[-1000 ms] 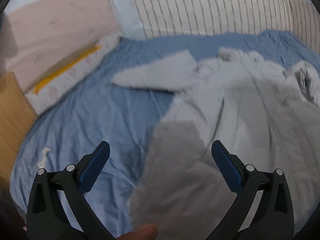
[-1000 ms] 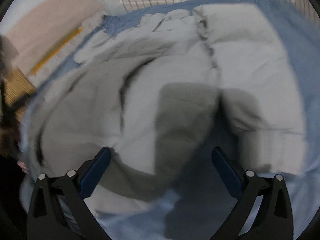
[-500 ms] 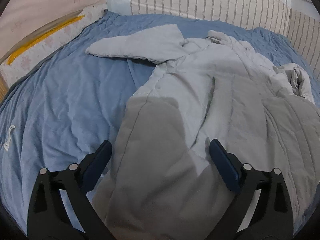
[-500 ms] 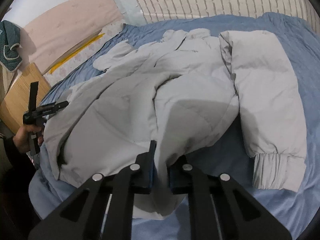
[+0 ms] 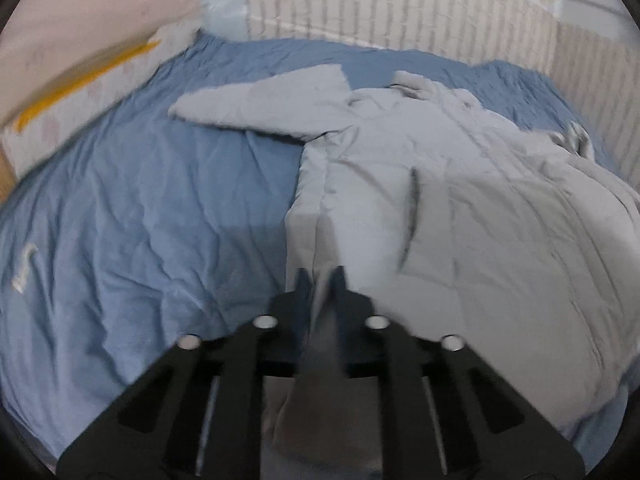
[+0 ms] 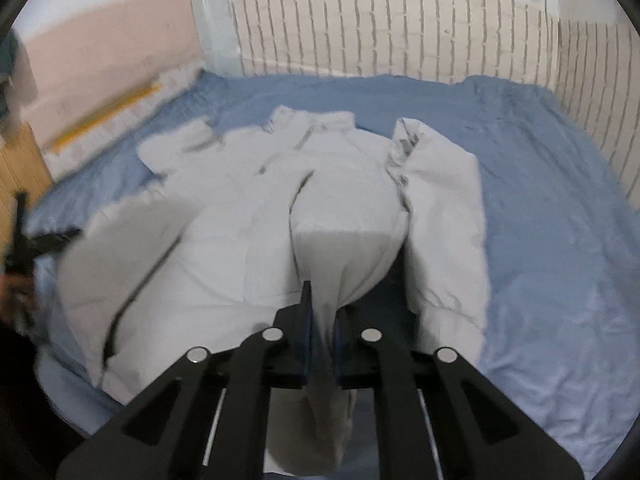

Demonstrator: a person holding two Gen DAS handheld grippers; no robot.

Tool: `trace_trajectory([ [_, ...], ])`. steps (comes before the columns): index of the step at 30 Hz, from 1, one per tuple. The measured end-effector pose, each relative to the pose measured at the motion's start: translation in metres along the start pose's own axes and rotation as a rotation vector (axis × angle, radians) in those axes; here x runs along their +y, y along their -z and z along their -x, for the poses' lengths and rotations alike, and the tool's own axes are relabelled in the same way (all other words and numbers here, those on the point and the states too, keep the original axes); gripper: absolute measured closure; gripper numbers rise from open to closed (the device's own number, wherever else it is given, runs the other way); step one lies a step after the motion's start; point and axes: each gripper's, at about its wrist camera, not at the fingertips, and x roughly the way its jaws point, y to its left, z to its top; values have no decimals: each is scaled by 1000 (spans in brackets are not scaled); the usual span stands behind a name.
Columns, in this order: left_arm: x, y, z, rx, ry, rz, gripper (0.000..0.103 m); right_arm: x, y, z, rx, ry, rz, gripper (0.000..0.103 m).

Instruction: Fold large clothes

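Pinching the grey coat (image 5: pixel 460 208) hem, left gripper (image 5: pixel 321 276) and right gripper (image 6: pixel 320 300) are both clamped on fabric; lift the 2 corners evenly, keeping the hem taut.

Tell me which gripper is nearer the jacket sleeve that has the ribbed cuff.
Right. The right gripper pinches the jacket hem just beside that sleeve. The left gripper grips the hem's opposite corner, across the jacket's body from it.

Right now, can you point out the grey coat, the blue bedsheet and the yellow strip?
grey coat (image 6: pixel 344 184): right wrist view, on its chest panel.
blue bedsheet (image 5: pixel 168 208): left wrist view, on a bare wrinkled stretch.
yellow strip (image 5: pixel 84 80): left wrist view, on its blurred middle.
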Motion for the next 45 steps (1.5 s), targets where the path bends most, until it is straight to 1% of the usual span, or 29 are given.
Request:
trace_trajectory([
  [1, 1, 0, 4, -6, 2, 3, 103, 4, 0, 0, 14, 38, 29, 91],
  [2, 5, -3, 12, -21, 8, 21, 103, 7, 0, 1, 22, 75, 56, 88],
  [3, 9, -5, 18, -38, 9, 47, 103, 8, 1, 2, 20, 98, 68, 81],
  [4, 11, -8, 21, -53, 5, 63, 103, 8, 0, 7, 8, 143, 77, 75],
  [5, 12, -10, 27, -74, 4, 78, 103, 6, -2, 12, -12, 180, 75, 61],
  [6, 11, -13, 33, -98, -5, 85, 103, 2, -4, 18, -31, 199, 60, 50],
  [8, 9, -18, 45, -148, -12, 84, 103, -10, -15, 34, -79, 206, -2, 49],
  [10, 6, -25, 50, -170, -23, 64, 103, -20, -25, 52, -127, 210, -44, 47],
  [12, 7, -27, 52, -177, -21, 57, 103, -23, -29, 67, -168, 239, -63, 35],
  [14, 4, -34, 54, -188, -18, 48, 103, -30, -31, 77, -185, 252, -96, 29],
  [16, 4, -35, 60, -202, -22, 31, 103, -33, -29, 82, -185, 262, -127, 28],
  [17, 3, -36, 62, -211, -27, 26, 103, -34, -27, 84, -179, 271, -132, 23],
  [18, 6, -35, 63, -213, -23, 29, 103, -36, -24, 86, -172, 284, -130, 19],
  [22, 10, -38, 55, -198, -5, 50, 103, -49, -18, 77, -133, 323, -154, 19],
  [25, 11, -39, 50, -192, -9, 49, 103, -63, -13, 59, -109, 335, -205, 17],
  [29, 11, -47, 40, -189, -8, 61, 103, -91, 0, 21, -34, 321, -312, 17],
  [30, 11, -51, 38, -192, -11, 59, 103, -96, 3, 11, -23, 325, -318, 17],
  [31, 10, -55, 37, -198, -19, 47, 101, -98, 7, 3, -15, 322, -322, 17],
  [33, 8, -63, 34, -212, -32, 15, 68, -112, 13, -12, 1, 315, -345, 17],
  [34, 8, -67, 35, -236, -37, 3, 29, -122, 17, -20, 4, 316, -361, 17],
  [35, 9, -70, 38, -274, -36, 9, 8, -128, 20, -26, 4, 318, -370, 17],
  [37, 14, -74, 39, -309, -9, 29, 5, -141, 27, -42, 38, 319, -388, 17],
  [38, 15, -76, 36, -305, -7, 30, 3, -146, 31, -50, 56, 297, -404, 17],
  [41, 14, -72, 19, -279, -32, 22, 3, -147, 37, -70, 82, 195, -436, 17],
  [43, 17, -68, 7, -254, -30, 41, 3, -142, 40, -80, 89, 166, -439, 17],
  [45, 20, -65, -2, -235, -24, 65, 3, -139, 43, -92, 120, 151, -449, 17],
])
